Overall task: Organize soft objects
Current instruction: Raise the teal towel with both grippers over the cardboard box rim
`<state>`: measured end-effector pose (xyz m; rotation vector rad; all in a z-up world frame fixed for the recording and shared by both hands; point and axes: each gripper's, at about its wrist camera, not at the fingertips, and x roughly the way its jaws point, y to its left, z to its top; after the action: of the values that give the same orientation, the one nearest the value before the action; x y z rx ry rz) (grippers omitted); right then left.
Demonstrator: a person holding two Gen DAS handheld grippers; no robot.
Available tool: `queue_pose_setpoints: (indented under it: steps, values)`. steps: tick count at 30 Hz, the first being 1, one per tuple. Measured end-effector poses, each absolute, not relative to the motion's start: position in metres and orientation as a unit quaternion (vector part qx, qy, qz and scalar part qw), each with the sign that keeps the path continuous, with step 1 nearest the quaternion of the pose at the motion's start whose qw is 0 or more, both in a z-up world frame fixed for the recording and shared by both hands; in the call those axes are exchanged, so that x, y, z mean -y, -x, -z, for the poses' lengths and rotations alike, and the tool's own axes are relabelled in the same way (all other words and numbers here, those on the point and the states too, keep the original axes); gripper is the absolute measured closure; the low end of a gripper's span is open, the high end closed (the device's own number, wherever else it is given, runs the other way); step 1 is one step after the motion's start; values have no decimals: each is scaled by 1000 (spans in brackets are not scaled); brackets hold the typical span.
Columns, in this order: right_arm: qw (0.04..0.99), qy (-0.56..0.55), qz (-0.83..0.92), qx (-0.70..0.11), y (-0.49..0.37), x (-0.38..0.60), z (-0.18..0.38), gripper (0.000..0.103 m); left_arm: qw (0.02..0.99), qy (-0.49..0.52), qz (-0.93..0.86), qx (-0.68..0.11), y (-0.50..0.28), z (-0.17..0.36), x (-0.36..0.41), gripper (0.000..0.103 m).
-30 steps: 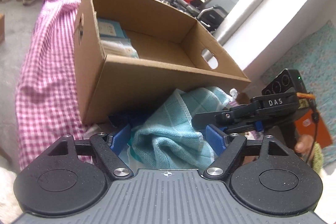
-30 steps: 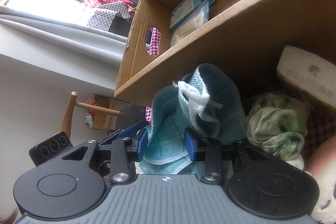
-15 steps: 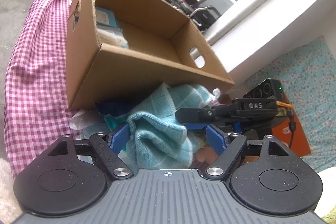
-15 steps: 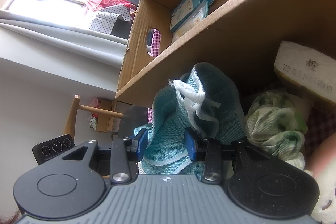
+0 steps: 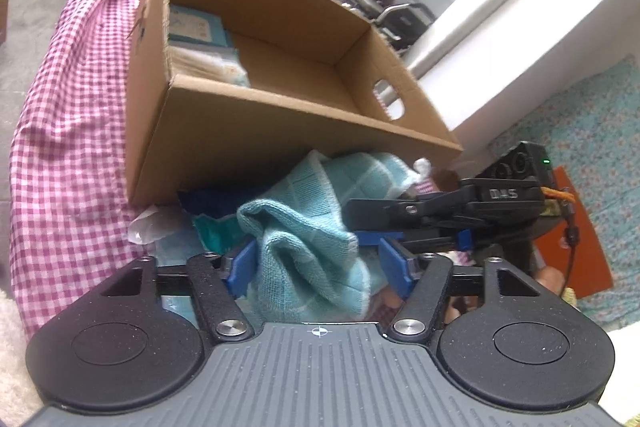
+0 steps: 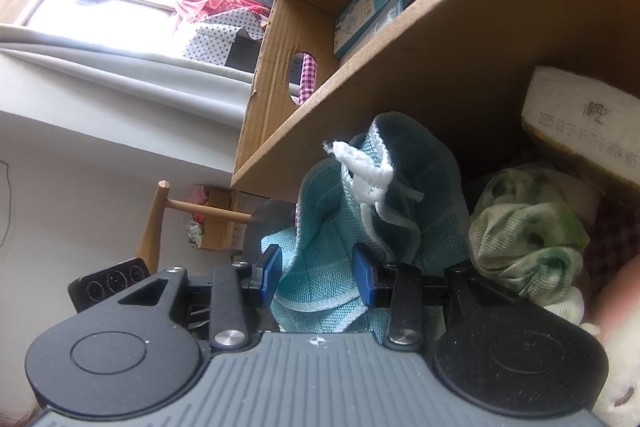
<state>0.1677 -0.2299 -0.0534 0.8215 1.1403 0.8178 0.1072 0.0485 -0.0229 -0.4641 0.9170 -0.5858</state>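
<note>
Cardboard box (image 5: pixel 280 131), my landmark: open-topped, on the pink checked cloth (image 5: pixel 60 147), with tissue packs (image 5: pixel 200 43) at its far-left end.

Teal towel (image 5: pixel 304 227): heaped against the box's near wall, outside it. My right gripper (image 6: pixel 316 273) pinches one fold of it. My left gripper (image 5: pixel 316 267) has just been closing, jaws about half apart around another bunch; its left pad touches cloth, the right pad looks clear.

Risks, as I judge them: gripping two folds may stretch the towel instead of lifting it; a trailing edge or the white loop (image 6: pixel 360 167) could catch the box's rim.

Green cloth (image 6: pixel 528 227), beside the towel: untouched.

Hidden: the box's floor nearest me, and whatever lies under the towel.
</note>
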Motion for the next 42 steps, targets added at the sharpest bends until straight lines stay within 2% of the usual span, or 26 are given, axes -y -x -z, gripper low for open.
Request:
queue_pose_setpoints:
  steps: [5, 9, 13, 17, 22, 26, 29, 32, 34, 36, 39, 42]
  values:
    - [672, -392, -369, -509, -170, 237, 60, 62, 810, 270, 265, -448, -114, 32, -57, 49]
    - [663, -405, -368, -510, -173, 240, 64, 62, 787, 325, 275, -448, -114, 39, -68, 42]
    - [654, -418, -369, -511, -175, 243, 69, 62, 763, 382, 270, -447, -115, 49, -81, 41]
    - [650, -426, -369, -509, -174, 244, 71, 62, 767, 384, 253, -448, -114, 51, -83, 43]
    - [638, -451, -359, -510, -174, 250, 77, 62, 782, 363, 239, -447, -114, 44, -76, 53]
    - [631, -468, -357, -506, -174, 253, 80, 62, 784, 354, 226, -458, -116, 45, -74, 66]
    - [632, -469, -355, -505, -171, 254, 81, 62, 791, 333, 213, -466, -115, 42, -70, 79]
    - [643, -465, -350, -497, -165, 258, 75, 60, 786, 345, 213, -467, -118, 37, -68, 84]
    - [648, -467, -352, -487, -158, 264, 68, 58, 783, 352, 215, -466, -119, 32, -71, 86]
    - [649, -473, -358, -477, -151, 269, 63, 44, 781, 357, 221, -462, -121, 26, -69, 86]
    - [633, -496, -372, -463, -138, 275, 63, 33, 792, 343, 224, -452, -124, 15, -62, 86]
    - [596, -535, -376, -466, -125, 274, 79, 30, 793, 342, 230, -449, -126, 11, -54, 87]
